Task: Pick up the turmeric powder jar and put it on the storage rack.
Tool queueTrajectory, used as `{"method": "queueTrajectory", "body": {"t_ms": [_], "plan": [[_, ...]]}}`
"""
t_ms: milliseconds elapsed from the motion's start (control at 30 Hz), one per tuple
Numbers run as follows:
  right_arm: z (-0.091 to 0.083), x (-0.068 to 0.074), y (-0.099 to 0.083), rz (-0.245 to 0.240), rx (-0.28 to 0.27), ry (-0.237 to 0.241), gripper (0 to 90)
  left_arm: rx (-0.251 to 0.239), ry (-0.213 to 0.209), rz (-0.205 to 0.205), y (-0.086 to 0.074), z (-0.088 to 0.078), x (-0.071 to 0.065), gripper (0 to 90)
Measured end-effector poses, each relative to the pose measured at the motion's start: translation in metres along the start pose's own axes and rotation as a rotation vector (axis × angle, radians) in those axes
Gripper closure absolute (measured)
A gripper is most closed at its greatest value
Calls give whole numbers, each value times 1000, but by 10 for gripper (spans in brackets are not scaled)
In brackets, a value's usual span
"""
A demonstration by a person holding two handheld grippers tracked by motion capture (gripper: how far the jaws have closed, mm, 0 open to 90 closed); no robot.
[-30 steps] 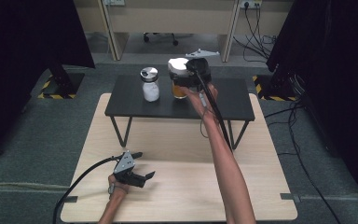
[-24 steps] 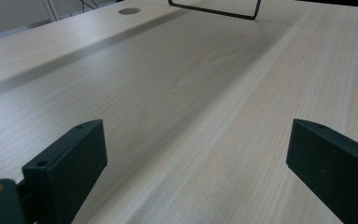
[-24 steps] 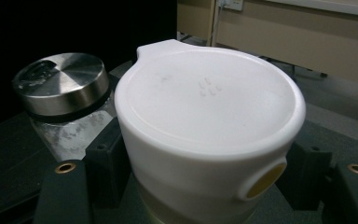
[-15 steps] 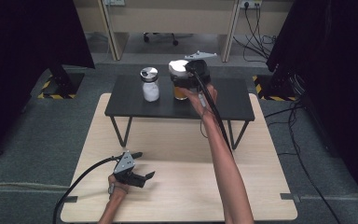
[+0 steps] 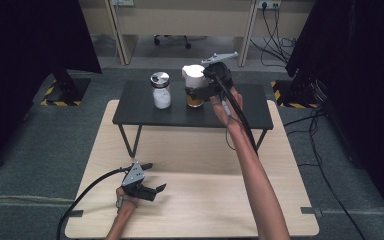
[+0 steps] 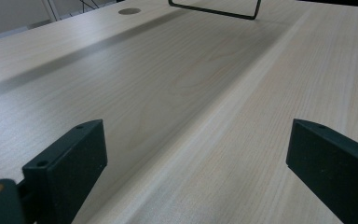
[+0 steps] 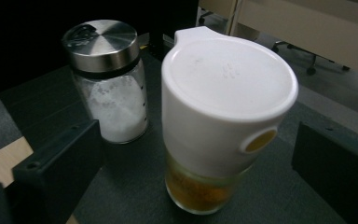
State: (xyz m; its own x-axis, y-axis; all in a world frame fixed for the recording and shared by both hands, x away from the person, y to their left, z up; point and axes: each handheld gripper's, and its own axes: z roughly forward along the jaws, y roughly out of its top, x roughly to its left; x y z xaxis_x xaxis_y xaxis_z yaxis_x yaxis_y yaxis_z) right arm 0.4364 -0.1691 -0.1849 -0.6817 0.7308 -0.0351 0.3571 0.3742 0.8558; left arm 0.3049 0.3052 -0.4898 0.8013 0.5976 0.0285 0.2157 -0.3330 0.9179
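Fingers of my right gripper (image 5: 196, 93) have just been opening, now spread wide, glass jar with white plastic lid and amber contents (image 7: 223, 126) between them, untouched. Jar stands upright on small black raised table (image 5: 250, 116), just beside glass shaker with steel cap (image 7: 109, 79). My left gripper (image 5: 152, 191) spread wide, low over light wooden tabletop (image 6: 177, 93), holding nothing.

On the small stand (image 5: 145, 112), a shaker (image 5: 160, 90) is set left of a lidded jar (image 5: 195, 85); the stand is placed on the tabletop (image 5: 200, 200).
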Motion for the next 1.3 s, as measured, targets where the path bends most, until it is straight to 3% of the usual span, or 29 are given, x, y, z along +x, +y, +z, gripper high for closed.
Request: {"method": "queueTrajectory", "body": {"t_ms": [100,233,533,733,800,867,967,1167,1200,1233,1300], "plan": [[-13,0,-3,22,-9,20,12,1,-1,2,0,0,0,42],[-25,4,-17,15,-20,40,12,1,-1,3,0,0,0,42],[-52,10,-82,-21,-73,141,9,1,-2,-3,0,0,0,42],[-63,14,-133,-13,-104,207,7,2,-1,-1,0,0,-1,42],[-62,15,-154,-2,-104,230,7,-1,-1,-5,0,0,-1,42],[-62,15,-157,-1,-101,235,8,-1,-1,-3,0,0,-1,42],[-58,18,-182,1,-94,247,8,-1,0,-3,0,0,-1,42],[-45,27,-229,-20,-67,248,10,3,1,2,0,0,-1,42],[-45,27,-229,-20,-67,248,10,3,1,2,0,0,-1,41],[-39,28,-246,-35,-66,241,10,4,1,3,0,0,-1,41],[-33,25,-261,-25,-74,241,10,4,0,3,0,0,-1,41]]}}
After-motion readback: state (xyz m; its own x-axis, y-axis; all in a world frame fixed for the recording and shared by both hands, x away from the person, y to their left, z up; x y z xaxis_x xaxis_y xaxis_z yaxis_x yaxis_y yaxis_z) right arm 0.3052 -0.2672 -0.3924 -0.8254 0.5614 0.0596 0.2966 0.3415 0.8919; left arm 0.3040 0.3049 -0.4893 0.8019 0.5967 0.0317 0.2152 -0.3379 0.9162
